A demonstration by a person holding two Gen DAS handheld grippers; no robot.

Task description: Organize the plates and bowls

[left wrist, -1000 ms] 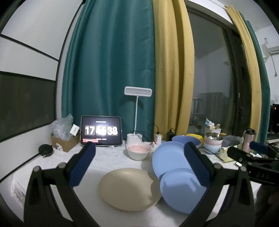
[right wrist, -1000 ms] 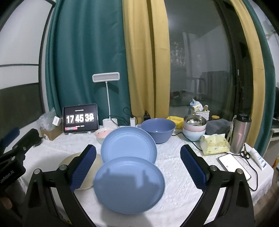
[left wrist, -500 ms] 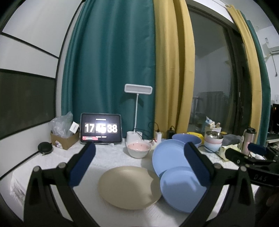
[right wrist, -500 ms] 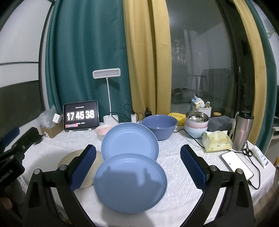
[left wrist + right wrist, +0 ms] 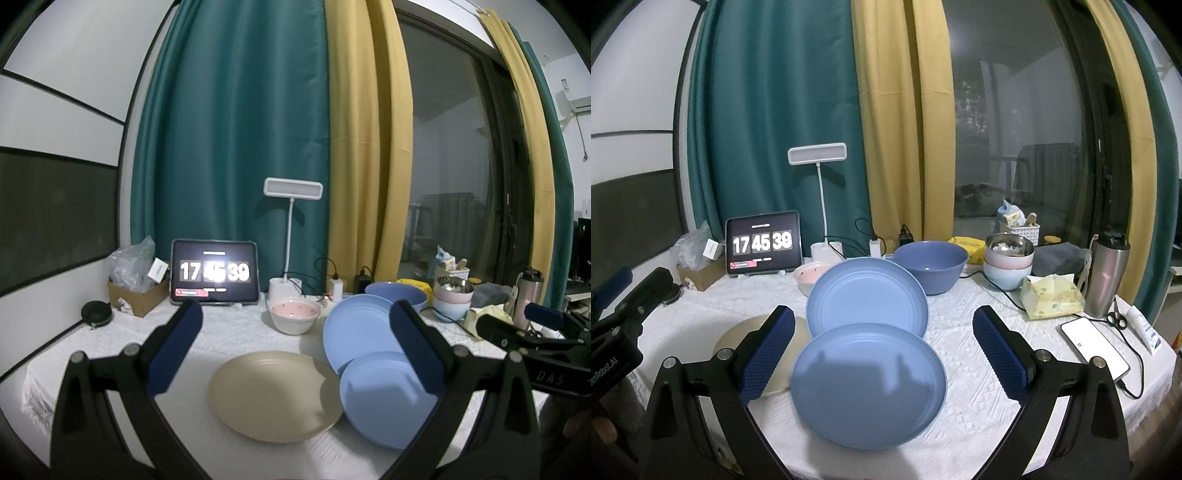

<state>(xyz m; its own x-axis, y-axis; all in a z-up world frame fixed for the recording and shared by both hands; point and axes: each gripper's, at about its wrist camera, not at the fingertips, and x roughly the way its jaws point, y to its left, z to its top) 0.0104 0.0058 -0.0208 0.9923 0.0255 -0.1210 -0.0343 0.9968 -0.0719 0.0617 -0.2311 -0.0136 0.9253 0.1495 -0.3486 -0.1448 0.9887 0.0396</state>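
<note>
A beige plate (image 5: 275, 395) lies on the white tablecloth, with two blue plates to its right: a near one (image 5: 868, 384) and a far one (image 5: 867, 295) whose edges overlap. Behind them stand a pink-inside bowl (image 5: 294, 315), a large blue bowl (image 5: 931, 265) and a stack of small bowls (image 5: 1008, 260) topped by a steel one. My left gripper (image 5: 295, 350) is open and empty above the beige plate. My right gripper (image 5: 882, 350) is open and empty above the near blue plate.
At the back stand a tablet clock (image 5: 214, 273), a white desk lamp (image 5: 291, 236), a cardboard box (image 5: 135, 295) and chargers. On the right are a tissue pack (image 5: 1052, 297), a steel flask (image 5: 1106, 275), a phone (image 5: 1095, 345) and scissors. Curtains hang behind the table.
Both grippers have stayed open and shifted only slightly; the right view has drawn a little back. The dishes have not moved.
</note>
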